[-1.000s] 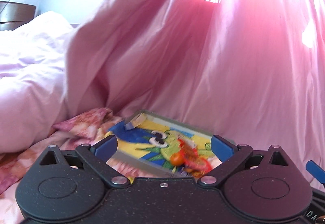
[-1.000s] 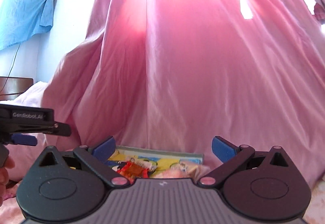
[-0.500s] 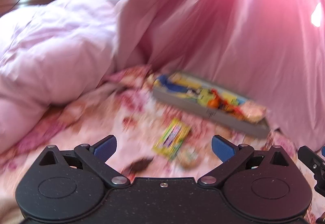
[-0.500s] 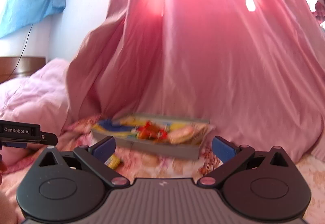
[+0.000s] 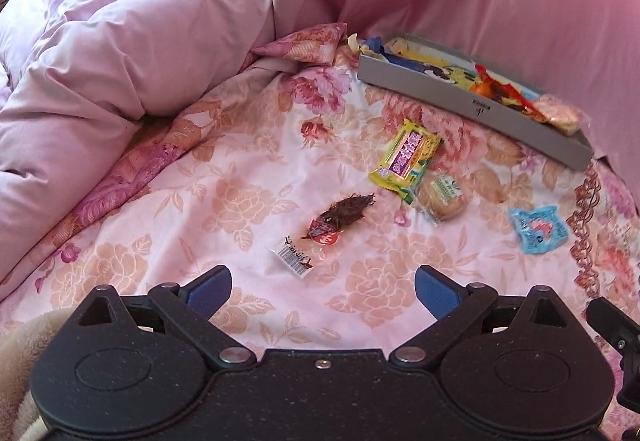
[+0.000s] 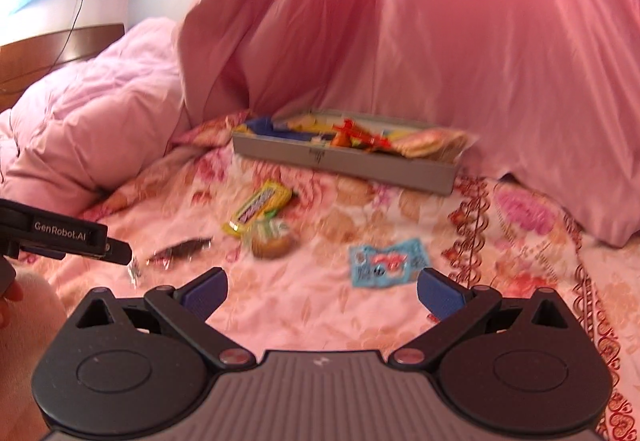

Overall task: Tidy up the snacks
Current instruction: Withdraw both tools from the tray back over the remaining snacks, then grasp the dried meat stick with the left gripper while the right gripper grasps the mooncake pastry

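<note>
Hovering, both my left hand-held gripper (image 5: 322, 287) and right hand-held gripper (image 6: 322, 287) gape wide, empty; pinching the dark snack packet (image 5: 340, 219) risks snagging the soft bedsheet (image 5: 224, 177).

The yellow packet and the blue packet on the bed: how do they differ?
The yellow packet is long and plump; the blue packet is squarish and flat. The yellow packet touches a round biscuit; the blue packet lies alone. Both lie loose on the flowered sheet, outside the gray box.
</note>
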Demonstrator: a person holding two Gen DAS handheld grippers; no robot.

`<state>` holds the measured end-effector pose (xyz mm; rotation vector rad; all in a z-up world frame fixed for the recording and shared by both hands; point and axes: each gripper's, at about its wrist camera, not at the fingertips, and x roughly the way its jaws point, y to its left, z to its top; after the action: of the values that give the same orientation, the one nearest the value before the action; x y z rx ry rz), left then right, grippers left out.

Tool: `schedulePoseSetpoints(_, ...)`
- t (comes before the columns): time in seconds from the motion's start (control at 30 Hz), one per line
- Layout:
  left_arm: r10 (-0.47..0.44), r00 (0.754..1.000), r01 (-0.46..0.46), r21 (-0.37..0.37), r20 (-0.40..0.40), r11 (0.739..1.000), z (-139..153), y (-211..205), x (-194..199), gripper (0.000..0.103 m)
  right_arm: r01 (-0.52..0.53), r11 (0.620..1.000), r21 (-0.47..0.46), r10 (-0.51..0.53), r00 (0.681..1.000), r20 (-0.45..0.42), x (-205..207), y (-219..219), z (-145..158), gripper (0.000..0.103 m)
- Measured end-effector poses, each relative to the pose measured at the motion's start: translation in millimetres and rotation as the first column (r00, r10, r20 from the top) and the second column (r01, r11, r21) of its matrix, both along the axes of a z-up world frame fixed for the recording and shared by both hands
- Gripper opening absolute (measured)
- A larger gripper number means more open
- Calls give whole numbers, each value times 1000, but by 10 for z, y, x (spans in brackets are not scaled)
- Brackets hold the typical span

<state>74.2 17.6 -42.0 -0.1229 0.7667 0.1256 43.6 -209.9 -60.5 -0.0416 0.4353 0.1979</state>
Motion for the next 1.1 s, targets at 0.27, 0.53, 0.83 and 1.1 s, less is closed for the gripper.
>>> schedulePoseSetpoints(0.27,6,1000,-6,22,-14,1000,-90,1,158,98,-8,1000,7,8,996,-86,219,33,-104,103)
schedulePoseSetpoints(0.53,34,998,-32,38,-53,999,-249,99,531,98,-48,999,-8,47,992,-121,569,119,-134,103)
schedulePoseSetpoints(0.83,-26,993,21,-40,-114,999,-432,265,934,97,-193,979,-71,180,971,-161,1179,389,-351,103)
schedulePoseSetpoints(1.1,-110,984,112,0,-140,994,-494,195,1062,95,-323,945,-58,304,928,-214,1865,633,-549,103)
